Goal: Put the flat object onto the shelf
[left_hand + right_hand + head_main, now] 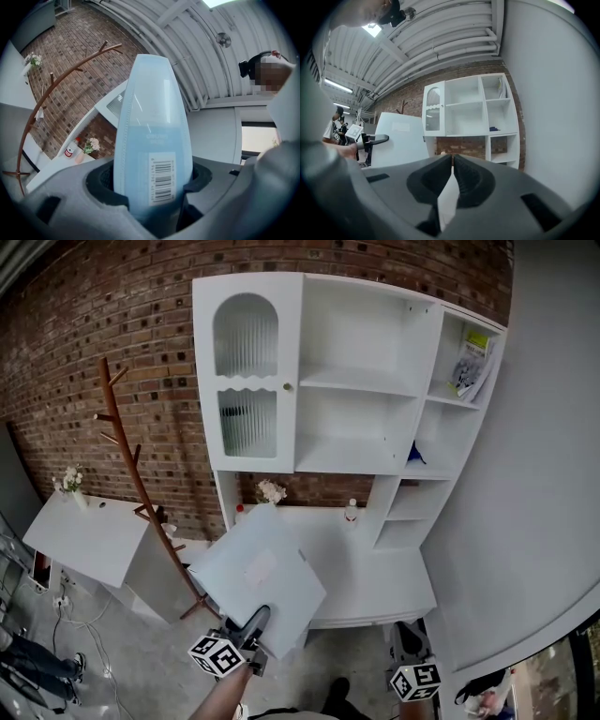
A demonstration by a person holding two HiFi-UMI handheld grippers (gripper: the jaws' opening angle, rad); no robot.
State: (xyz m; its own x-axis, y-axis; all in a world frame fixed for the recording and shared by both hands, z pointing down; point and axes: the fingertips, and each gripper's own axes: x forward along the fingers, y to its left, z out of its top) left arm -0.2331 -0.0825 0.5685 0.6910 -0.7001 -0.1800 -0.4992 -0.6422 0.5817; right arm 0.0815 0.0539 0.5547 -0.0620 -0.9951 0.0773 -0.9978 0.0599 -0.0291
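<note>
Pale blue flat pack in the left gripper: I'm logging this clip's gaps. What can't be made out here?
- Pale blue flat pack: left gripper view, bottom end hidden between the left gripper's jaws; print above barcode blurred.
- Small blue item in the white shelf unit: head view, too small to identify.
- Green-and-white booklet in top-right compartment: head view, print too small.

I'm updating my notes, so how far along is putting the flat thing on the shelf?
Done: the flat pale-blue object is gripped in the left claw. In hand: it is held up in front of the white shelf unit. Left: laying it on a shelf and letting go. The right claw is shut, empty.
</note>
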